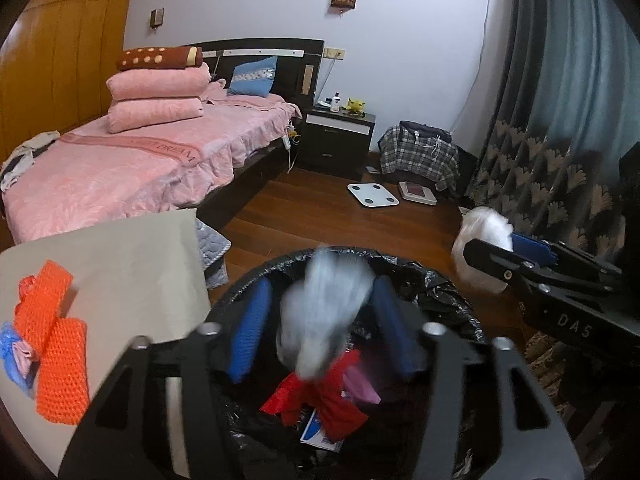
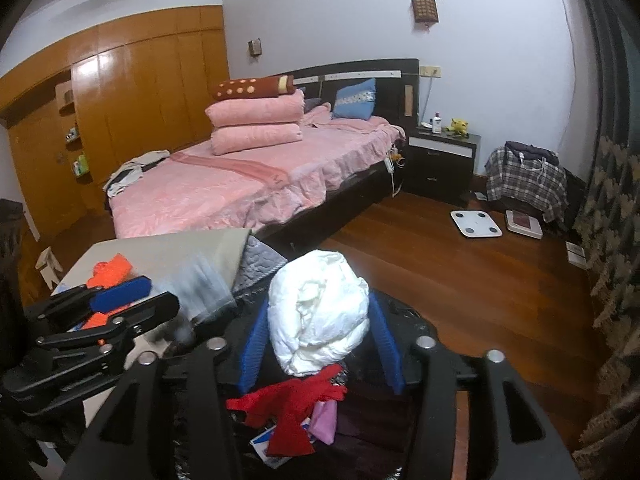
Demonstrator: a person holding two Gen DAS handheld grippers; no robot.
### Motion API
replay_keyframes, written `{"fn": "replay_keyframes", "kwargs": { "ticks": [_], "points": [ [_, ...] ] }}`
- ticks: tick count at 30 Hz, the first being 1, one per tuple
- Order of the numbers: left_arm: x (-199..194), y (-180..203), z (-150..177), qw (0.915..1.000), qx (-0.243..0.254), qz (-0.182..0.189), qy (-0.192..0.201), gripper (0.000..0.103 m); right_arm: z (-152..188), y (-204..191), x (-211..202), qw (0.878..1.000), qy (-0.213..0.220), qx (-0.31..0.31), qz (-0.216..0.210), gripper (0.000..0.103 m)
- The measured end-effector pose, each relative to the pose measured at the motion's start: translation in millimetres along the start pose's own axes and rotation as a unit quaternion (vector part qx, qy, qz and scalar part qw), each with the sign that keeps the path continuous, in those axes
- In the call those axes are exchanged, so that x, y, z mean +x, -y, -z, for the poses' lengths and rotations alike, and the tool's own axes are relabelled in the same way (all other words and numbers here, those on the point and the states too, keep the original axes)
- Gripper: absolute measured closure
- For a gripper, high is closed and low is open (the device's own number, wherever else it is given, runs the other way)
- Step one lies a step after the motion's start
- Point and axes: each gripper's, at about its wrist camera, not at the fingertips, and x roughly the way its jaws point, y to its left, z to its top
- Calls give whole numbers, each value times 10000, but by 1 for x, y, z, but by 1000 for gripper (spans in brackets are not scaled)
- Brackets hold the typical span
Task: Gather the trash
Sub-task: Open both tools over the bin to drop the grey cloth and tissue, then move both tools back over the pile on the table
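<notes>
Both grippers over bin (image 1: 440, 280). Left gripper (image 1: 320, 320) open, bag (image 1: 320, 312) falling; right gripper (image 2: 320, 332) open around wad (image 2: 320, 312). Risk: wad at 12 o'clock rim may spill outside.

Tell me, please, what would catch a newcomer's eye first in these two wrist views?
Most striking is the crumpled white plastic wad between the right gripper fingers, above the black-lined trash bin that already holds a red net bag. A blurred pale wad sits between the left gripper fingers over the same bin. Bright orange foam netting lies on the grey table at the left.
</notes>
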Motion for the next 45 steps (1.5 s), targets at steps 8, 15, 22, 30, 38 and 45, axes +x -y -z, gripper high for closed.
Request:
{"fn": "replay_keyframes", "kwargs": {
  "ticks": [8,15,22,30,38,45],
  "points": [
    [-18,-13,1,9994,-80,-308,139,17,-3,2,-6,9997,194,62,110,6],
    [-43,-39,0,9970,-253,-685,257,12,-7,-14,-6,9998,185,-1,-55,6],
    [-71,-70,7,9918,-475,-1126,385,12,-14,-52,-1,9991,196,-158,-351,6],
    [-103,-109,17,9837,-671,-1599,474,12,-17,-101,14,9968,196,-349,-695,6],
    [-130,-156,28,9729,-909,-2070,495,12,-17,-151,33,9934,113,-548,-1003,6],
    [-147,-194,43,9628,-1095,-2431,442,12,-14,-192,54,9907,10,-681,-1174,6]
  ]
}}
